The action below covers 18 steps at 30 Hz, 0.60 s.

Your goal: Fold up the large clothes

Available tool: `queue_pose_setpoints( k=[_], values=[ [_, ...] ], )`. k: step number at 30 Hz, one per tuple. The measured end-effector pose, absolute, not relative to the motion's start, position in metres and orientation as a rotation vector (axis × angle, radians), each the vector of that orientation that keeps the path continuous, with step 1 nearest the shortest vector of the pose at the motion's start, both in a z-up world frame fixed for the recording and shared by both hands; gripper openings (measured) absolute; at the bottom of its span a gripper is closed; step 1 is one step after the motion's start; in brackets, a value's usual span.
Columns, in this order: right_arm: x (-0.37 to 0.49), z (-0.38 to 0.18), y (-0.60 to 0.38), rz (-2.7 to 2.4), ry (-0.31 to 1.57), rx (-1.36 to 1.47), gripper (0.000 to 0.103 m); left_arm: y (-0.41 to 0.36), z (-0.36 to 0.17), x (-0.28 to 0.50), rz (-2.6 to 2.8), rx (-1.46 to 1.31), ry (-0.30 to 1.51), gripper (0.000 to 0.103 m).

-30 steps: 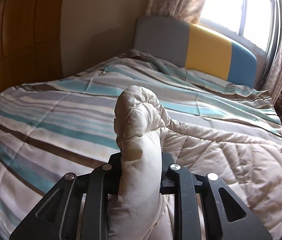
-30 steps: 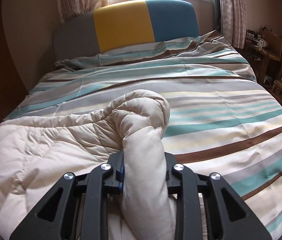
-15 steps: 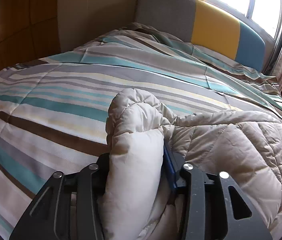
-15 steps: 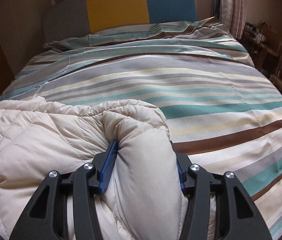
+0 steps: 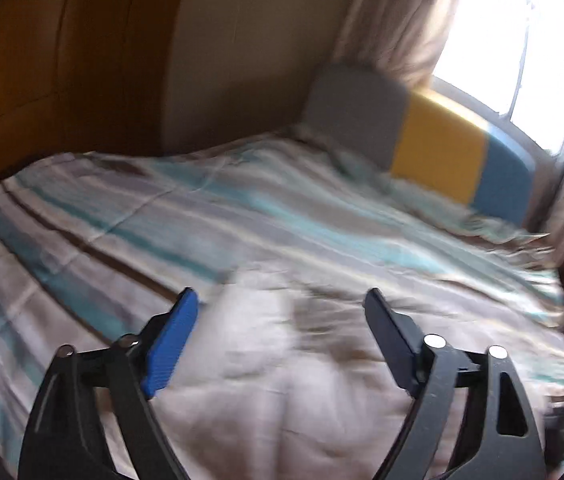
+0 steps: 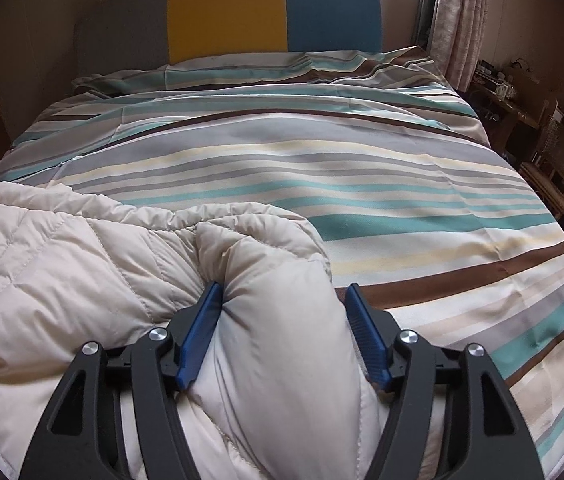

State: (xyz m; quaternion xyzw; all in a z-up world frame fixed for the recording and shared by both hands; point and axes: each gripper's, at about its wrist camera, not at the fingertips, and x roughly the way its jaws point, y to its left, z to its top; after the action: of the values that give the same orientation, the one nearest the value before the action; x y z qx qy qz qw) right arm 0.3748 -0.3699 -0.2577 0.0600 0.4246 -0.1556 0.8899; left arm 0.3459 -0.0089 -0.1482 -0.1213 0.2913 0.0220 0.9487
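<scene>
A cream quilted puffer coat point(image 6: 61, 280) lies on the striped bed point(image 6: 362, 168). In the right wrist view a thick fold of the coat point(image 6: 282, 320) sits between the blue-padded fingers of my right gripper point(image 6: 282, 294), whose jaws stand partly apart and still touch the fold's sides. In the blurred left wrist view my left gripper point(image 5: 282, 296) is wide open and empty, lifted a little above the coat point(image 5: 282, 380), which lies flat below it.
A headboard point(image 6: 233, 12) in grey, yellow and blue stands at the far end under a bright window point(image 5: 514, 40) with curtains. A wooden wall panel point(image 5: 41, 80) is on the left. Wooden furniture and a wicker chair point(image 6: 554, 168) stand to the bed's right.
My left gripper has opened, let go of the coat fold and pulled up and back. My right gripper's jaws have widened around its fold, and the coat has settled lower on the bed.
</scene>
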Motion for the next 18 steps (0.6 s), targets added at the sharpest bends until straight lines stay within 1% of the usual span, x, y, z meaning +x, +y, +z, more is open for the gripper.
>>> queue_pose_setpoints(
  k=[2,4,7,11,15,18],
  values=[
    [0.374,-0.257,-0.37,-0.326,0.881,0.121,0.066,-0.041,-0.146,0.352,-0.052,-0.21,0.607,0.087],
    [0.373,-0.257,-0.37,-0.329,0.879,0.12,0.067,-0.076,-0.155,0.364,-0.096,-0.084,0.629,0.088],
    [0.373,-0.257,-0.371,-0.328,0.877,0.124,0.068,-0.109,-0.188,0.377,-0.108,0.049,0.684,0.088],
    [0.372,-0.256,-0.372,-0.318,0.87,0.137,0.071,-0.103,-0.224,0.378,-0.115,-0.004,0.698,0.089],
    [0.371,-0.254,-0.37,-0.327,0.865,0.124,0.072,-0.101,-0.24,0.387,-0.11,-0.023,0.738,0.094],
    [0.368,-0.248,-0.368,-0.334,0.862,0.113,0.075,-0.102,-0.244,0.389,-0.107,-0.015,0.749,0.095]
  ],
)
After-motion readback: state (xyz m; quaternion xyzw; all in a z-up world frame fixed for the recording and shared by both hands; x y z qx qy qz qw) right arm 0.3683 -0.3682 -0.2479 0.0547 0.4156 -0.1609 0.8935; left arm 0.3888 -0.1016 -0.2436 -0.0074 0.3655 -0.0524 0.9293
